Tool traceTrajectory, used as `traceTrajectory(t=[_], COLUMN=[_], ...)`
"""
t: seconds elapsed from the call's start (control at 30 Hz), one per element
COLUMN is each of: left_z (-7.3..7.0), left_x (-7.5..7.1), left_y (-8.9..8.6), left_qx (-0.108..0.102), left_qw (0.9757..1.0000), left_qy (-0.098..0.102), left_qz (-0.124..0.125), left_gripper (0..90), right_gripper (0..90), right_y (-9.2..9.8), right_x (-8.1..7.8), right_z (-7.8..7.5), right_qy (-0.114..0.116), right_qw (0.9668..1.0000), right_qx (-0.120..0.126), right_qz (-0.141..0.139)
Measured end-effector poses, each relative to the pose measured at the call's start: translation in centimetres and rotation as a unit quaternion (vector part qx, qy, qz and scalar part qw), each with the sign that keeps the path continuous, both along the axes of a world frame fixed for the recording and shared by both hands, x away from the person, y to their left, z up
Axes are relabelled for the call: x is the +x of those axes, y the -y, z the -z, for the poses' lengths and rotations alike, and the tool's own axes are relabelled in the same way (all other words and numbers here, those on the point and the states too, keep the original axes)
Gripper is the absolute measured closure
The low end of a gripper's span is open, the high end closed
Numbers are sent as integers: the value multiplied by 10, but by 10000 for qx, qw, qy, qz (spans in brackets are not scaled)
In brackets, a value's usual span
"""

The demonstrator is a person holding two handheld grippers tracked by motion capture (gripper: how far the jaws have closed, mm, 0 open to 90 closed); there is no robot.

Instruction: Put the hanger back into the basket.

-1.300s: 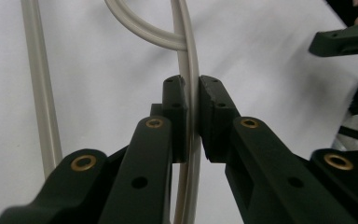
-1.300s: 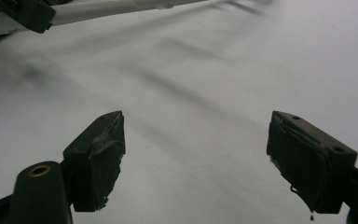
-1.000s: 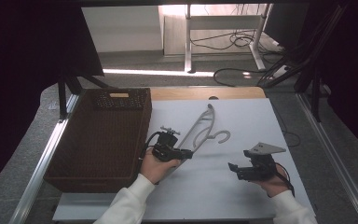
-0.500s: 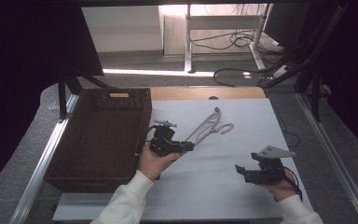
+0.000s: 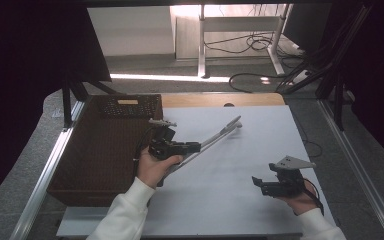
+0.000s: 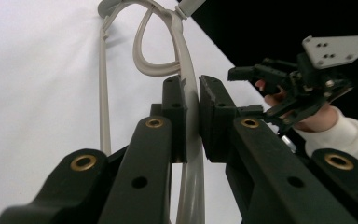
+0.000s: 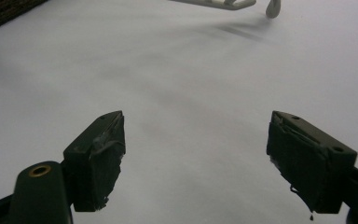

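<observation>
High view: one hanger point(image 5: 215, 139) clamped in left hand-held gripper point(image 5: 192, 147); right hand-held gripper point(image 5: 256, 181) wide open, empty; one basket point(image 5: 100, 145).

Lab-like workroom: white-topped table point(image 5: 260, 200), loose floor cables point(image 5: 252, 42), dark curtained surroundings.

The white counter point(image 5: 240, 200) lies bare between the two hands and out to its far right corner, so a hand could cross there freely. The dark woven basket point(image 5: 95, 155) takes up the whole left side, its near wall just beside the left tongs point(image 5: 192, 147), which hold a pale clothes hanger point(image 5: 220, 136) slanting up and away over the middle of the counter and barring a straight pass there. The right tongs point(image 5: 257, 182) stand wide over bare counter near the front right, well apart from the hanger.
</observation>
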State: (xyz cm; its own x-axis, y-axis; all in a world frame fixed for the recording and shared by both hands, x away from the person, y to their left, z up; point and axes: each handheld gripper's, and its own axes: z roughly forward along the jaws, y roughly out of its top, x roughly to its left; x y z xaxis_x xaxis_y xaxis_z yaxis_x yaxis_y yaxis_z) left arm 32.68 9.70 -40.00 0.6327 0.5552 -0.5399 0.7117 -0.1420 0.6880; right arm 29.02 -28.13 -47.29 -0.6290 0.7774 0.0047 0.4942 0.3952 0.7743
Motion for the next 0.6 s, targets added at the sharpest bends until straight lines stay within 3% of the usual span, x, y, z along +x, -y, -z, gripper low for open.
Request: traceTrajectory(t=[0.23, 0.6], left_z=[-15, -36], left_x=[-4, -12], left_y=[-18, -41], left_qx=[-274, -451], left_qw=[9996, 9986], left_qy=[105, 270], left_qz=[-12, -31], left_gripper=[820, 820], right_gripper=[200, 200], right_y=[0, 0], right_x=[0, 1], right_z=[0, 0], right_qy=[2, 6], right_qw=[10000, 10000], right_qx=[-6, -38], right_qz=[15, 62])
